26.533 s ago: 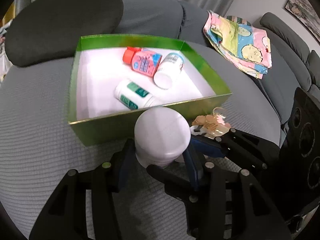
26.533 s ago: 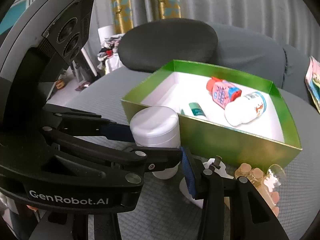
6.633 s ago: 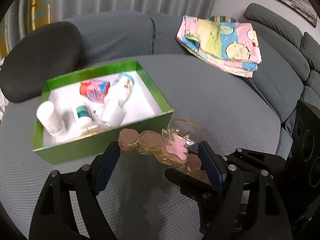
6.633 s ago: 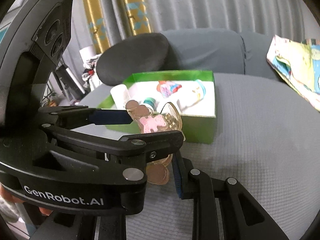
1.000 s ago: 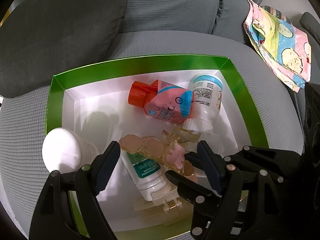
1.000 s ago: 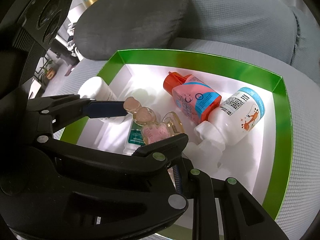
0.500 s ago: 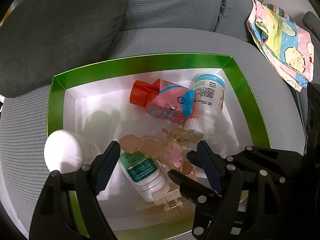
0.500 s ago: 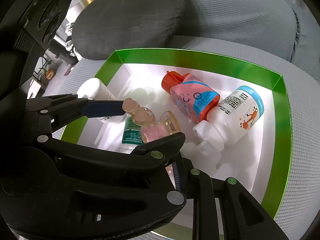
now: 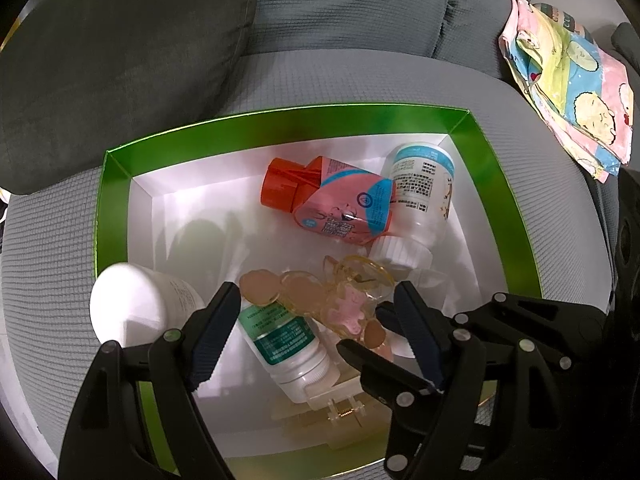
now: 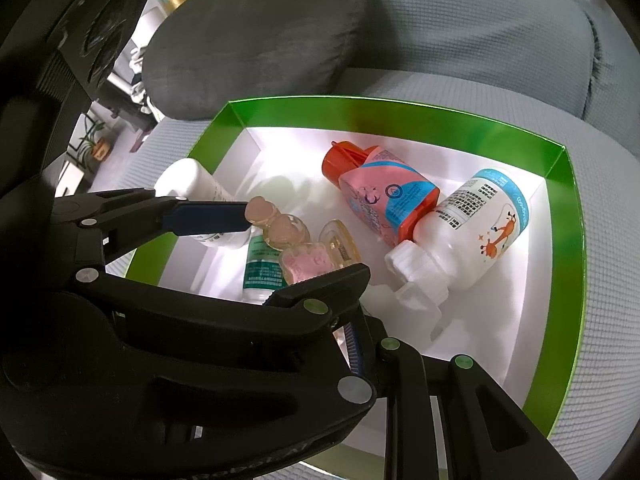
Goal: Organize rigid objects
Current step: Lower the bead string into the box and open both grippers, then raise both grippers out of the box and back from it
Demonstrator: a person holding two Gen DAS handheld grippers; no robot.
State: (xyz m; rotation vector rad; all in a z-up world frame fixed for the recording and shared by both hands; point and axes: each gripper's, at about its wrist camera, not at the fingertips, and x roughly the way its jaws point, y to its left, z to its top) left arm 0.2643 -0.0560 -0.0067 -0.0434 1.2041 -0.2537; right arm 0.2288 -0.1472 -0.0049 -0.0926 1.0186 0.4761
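A translucent amber hair clip (image 9: 320,296) with pink and tan charms hangs just above the inside of the green box (image 9: 280,116). My left gripper (image 9: 316,300) is shut on it lengthwise, one pad at each end. My right gripper (image 9: 372,328) comes in from the right and is shut on the clip's right part. In the right wrist view the clip (image 10: 288,240) shows between the left gripper's (image 10: 300,244) fingers, whose body hides most of my right gripper (image 10: 336,312). Under the clip lies a green-labelled white bottle (image 9: 280,344).
Also in the box are an upright white jar (image 9: 132,304), a pink bottle with an orange cap (image 9: 340,208), a blue-banded white bottle (image 9: 420,196) and a pale plastic piece (image 9: 340,400). A dark cushion (image 9: 120,40) lies behind, and a patterned cloth (image 9: 568,92) lies far right.
The white jar, once held outside the box, now stands inside it. The clip, held over the sofa seconds ago, is now over the box's inside. Nothing shifted in the last second.
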